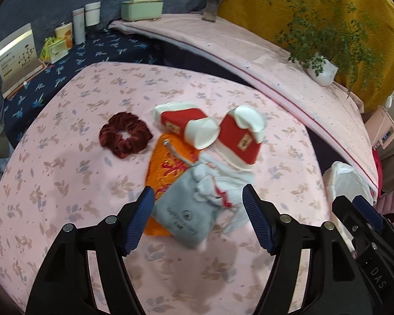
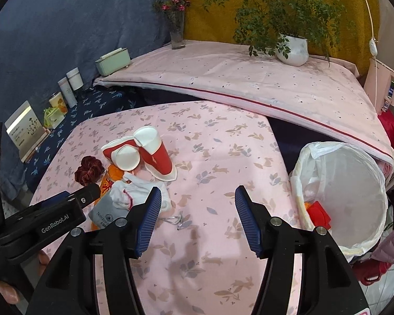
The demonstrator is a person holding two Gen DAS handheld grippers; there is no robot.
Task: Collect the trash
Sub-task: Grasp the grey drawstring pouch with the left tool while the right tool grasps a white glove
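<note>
On the pink floral table (image 1: 65,157) lies a pile: a grey drawstring pouch (image 1: 181,210), an orange packet (image 1: 168,162), crumpled white paper (image 1: 231,181), two red-and-white paper cups (image 1: 239,136) on their sides, and a dark red scrunchie (image 1: 124,134). My left gripper (image 1: 199,220) is open, its fingers on either side of the pouch, just above it. My right gripper (image 2: 197,220) is open and empty over bare cloth, right of the pile (image 2: 134,191). A white-lined trash bin (image 2: 346,197) with red and orange scraps inside stands at the table's right edge.
A raised pink-covered shelf (image 2: 249,78) behind holds a potted plant (image 2: 293,48), a flower vase (image 2: 177,31) and a green box (image 2: 113,61). Bottles, a can and a card stand on dark blue cloth (image 2: 97,102) at left. A small silver twist (image 2: 174,220) lies near the pile.
</note>
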